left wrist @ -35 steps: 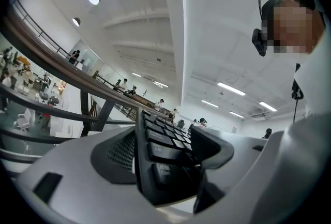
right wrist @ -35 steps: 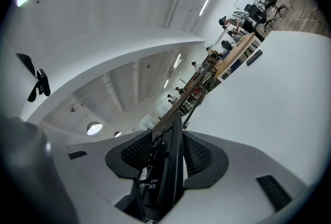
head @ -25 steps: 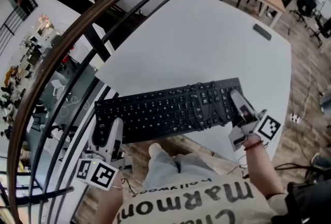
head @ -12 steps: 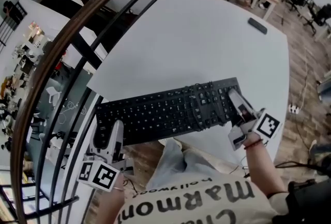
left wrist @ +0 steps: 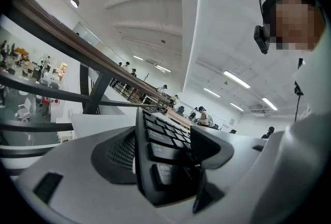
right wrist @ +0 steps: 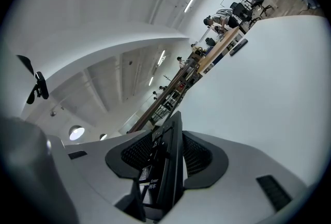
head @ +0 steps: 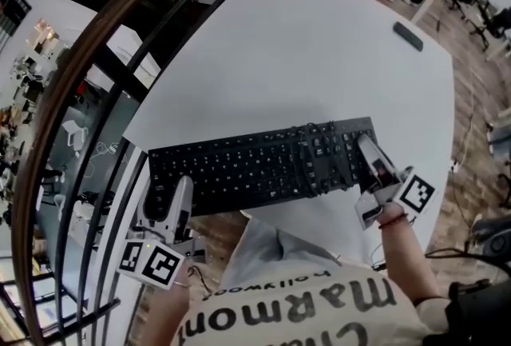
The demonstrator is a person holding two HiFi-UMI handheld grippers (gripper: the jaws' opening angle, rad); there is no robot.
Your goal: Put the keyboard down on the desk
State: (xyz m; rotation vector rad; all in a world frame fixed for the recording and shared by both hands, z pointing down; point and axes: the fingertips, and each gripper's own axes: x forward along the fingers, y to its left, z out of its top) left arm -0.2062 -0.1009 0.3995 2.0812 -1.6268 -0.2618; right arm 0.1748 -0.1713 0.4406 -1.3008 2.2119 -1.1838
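White tabletop (head: 319,57) fills most of the head view, bare apart from a small dark flat item (head: 408,36) at the far side. The black keyboard (head: 239,173) lies keys-up and roughly level over the tabletop's near edge, long side across the view. Its near edge overhangs towards the person. Can't tell whether the underside touches the surface yet.

Left gripper (head: 172,191) is clamped on the keyboard's left end, pads on top and bottom faces w/ the key rows between them. Right gripper (head: 371,157) grips the right end the same way, jaws fairly wide because of the board's thickness. Both point about level. A loose cable (head: 307,154) sits bunched on the keys, right of centre.

Step, as I read it: carry is about done, set-down not yet finished. Next needs both ends pushed a bit further in over the tabletop, lowered evenly so the board lands flat. Then open both jaws and pull back w/o dragging it or the cable.
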